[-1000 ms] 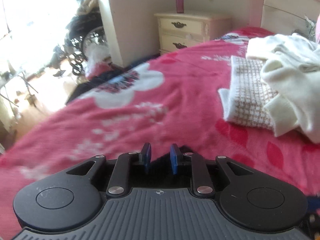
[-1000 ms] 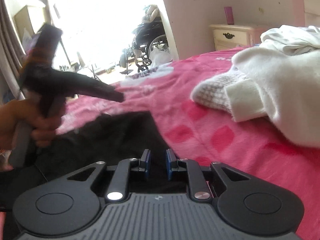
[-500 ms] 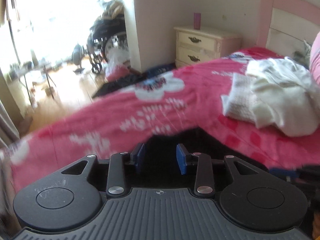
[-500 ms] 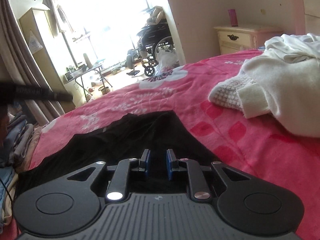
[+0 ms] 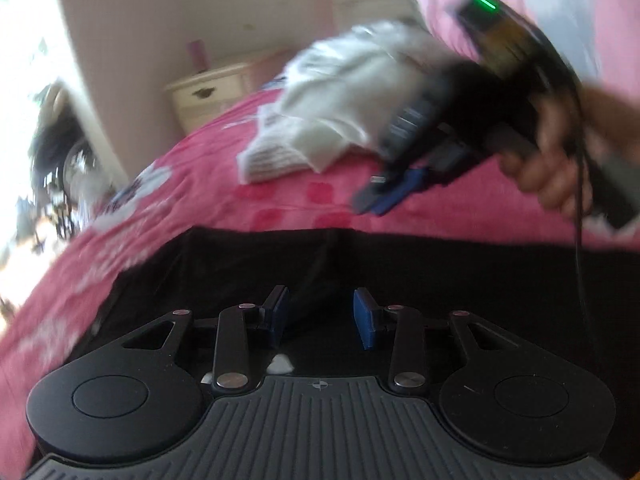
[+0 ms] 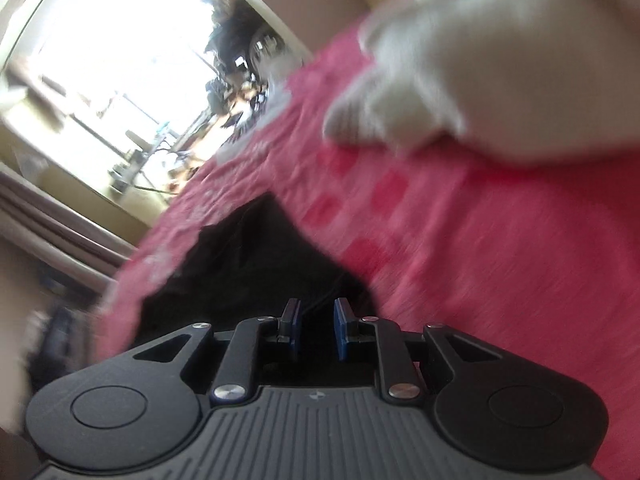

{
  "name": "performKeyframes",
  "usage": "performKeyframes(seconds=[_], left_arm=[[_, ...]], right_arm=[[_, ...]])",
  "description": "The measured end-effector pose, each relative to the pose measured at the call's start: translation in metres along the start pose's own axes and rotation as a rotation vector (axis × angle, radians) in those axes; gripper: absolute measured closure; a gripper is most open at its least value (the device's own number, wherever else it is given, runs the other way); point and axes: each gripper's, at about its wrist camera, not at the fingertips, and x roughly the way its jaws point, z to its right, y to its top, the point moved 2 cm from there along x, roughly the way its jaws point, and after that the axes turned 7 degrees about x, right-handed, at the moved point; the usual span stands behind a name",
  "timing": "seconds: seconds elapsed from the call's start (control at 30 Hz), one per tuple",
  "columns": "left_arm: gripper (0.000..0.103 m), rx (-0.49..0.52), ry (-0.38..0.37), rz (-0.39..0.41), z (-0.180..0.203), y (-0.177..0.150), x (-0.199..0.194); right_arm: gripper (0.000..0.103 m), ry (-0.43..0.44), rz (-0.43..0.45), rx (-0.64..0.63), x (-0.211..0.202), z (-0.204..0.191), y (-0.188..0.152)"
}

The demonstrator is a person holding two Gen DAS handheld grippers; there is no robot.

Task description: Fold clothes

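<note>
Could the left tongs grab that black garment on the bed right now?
Probably yes. The left tongs hang just over the black garment, pads apart and nothing between them. The right tongs are off to the side over the pink bedspread, not blocking.

My left gripper [image 5: 322,317] stands with jaws apart. My right gripper [image 5: 390,196], hand-held [image 5: 548,168], shows a narrow gap.

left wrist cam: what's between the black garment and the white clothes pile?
In the left wrist view, only bare pink bedspread separates the black garment from the white clothes pile; the right gripper hovers over that strip.
</note>
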Motion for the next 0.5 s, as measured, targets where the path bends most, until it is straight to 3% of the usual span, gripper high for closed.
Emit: performKeyframes(seconds=[0.1, 0.23, 0.4, 0.5], left_arm=[[0.068, 0.027, 0.004, -0.01, 0.012, 0.001, 0.029], [0.068, 0.041, 0.016, -0.037, 0.016, 0.0, 0.057], [0.093, 0.006, 0.011, -0.076, 0.01, -0.006, 0.075], [0.099, -0.003, 0.008, -0.072, 0.007, -0.012, 0.076]], right_arm=[[0.083, 0.038, -0.07, 0.117, 0.022, 0.011, 0.005], [0.083, 0.019, -0.102, 0.159, 0.041, 0.019, 0.012], [0.083, 0.022, -0.138, 0.166, 0.06, 0.022, 0.017], [0.086, 0.009, -0.136, 0.145, 0.07, 0.022, 0.02]])
